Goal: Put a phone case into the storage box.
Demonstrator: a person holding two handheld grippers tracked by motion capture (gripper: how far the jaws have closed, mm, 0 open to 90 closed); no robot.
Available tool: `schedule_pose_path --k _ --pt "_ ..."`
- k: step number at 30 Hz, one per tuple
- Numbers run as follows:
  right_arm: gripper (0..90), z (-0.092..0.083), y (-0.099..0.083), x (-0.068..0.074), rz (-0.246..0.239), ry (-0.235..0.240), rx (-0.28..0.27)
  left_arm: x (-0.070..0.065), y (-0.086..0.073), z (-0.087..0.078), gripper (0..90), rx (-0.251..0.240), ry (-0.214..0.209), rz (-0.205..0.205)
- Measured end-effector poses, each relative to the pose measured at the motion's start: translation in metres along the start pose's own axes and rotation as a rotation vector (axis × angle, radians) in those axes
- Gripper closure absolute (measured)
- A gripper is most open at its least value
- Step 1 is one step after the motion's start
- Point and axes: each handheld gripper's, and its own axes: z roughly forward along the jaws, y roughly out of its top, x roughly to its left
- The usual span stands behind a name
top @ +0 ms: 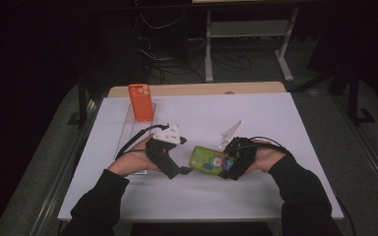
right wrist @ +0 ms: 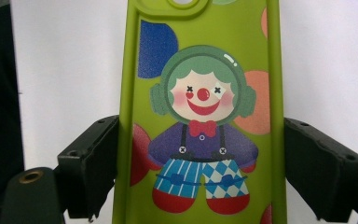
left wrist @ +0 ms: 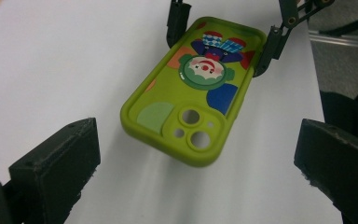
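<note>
A lime-green phone case (top: 207,158) printed with a clown hangs just above the white table (top: 202,113). My right gripper (top: 229,164) is shut on its bottom end, and both black pads press the case's long edges (right wrist: 205,116). In the left gripper view the case (left wrist: 191,88) points its camera holes toward me, with the right gripper (left wrist: 221,35) clamped at its far end. My left gripper (left wrist: 196,149) stands open and wide, its jaws either side of the case's camera end without touching it. In the high view the left gripper (top: 184,170) sits just left of the case.
An orange phone case (top: 141,102) stands upright at the back left on a clear holder (top: 128,130). The table's wooden far edge (top: 197,89) lies beyond it. Dark floor, cables and a desk frame (top: 248,44) lie behind.
</note>
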Motion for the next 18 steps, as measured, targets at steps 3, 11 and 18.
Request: schedule_pose_path --k 3,11,18 --pt "15.1 0.005 0.004 0.004 -0.029 0.018 0.012 0.0 -0.002 0.003 0.0 0.017 -0.011 0.005" --pt "15.1 0.015 0.013 0.013 -0.079 0.051 0.038 -0.004 -0.005 0.015 0.0 0.05 -0.07 0.032" --pt "15.0 0.016 0.02 0.019 -0.109 0.058 0.033 -0.011 -0.006 0.026 0.0 0.096 -0.092 0.055"
